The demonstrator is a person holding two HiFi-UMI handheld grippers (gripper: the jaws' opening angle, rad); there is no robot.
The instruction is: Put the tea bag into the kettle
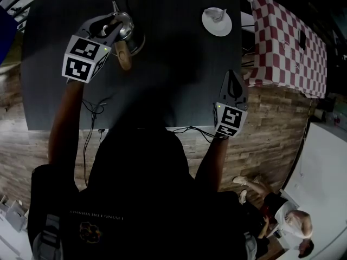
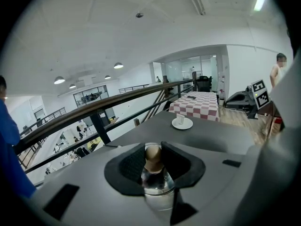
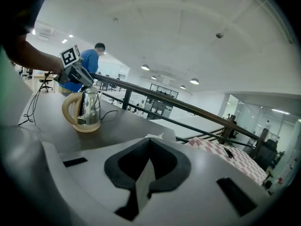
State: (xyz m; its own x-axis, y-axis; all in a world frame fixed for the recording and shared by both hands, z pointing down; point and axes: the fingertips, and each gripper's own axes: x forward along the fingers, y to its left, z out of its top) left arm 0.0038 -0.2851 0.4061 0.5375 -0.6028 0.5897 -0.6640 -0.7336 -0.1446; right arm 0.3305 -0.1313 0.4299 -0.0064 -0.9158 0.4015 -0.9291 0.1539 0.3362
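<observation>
A steel kettle (image 1: 132, 32) with a beige handle stands at the far left of the dark table (image 1: 173, 80); the right gripper view shows the kettle (image 3: 88, 108) too. My left gripper (image 1: 115, 30) sits on top of it. In the left gripper view the pads close flush on both sides of the brown lid knob (image 2: 153, 155), with my left gripper (image 2: 153, 150) shut on it. Whether the lid is raised off the kettle I cannot tell. My right gripper (image 1: 233, 83) hovers near the table's front right, shut on a white tea bag (image 3: 142, 182) that hangs between its jaws (image 3: 149, 147).
A white saucer (image 1: 217, 21) with a small white thing on it sits at the table's far right. A red-and-white checked table (image 1: 287, 42) stands beyond the right edge. Black cables (image 1: 92, 112) trail over the front edge. A railing runs behind the table.
</observation>
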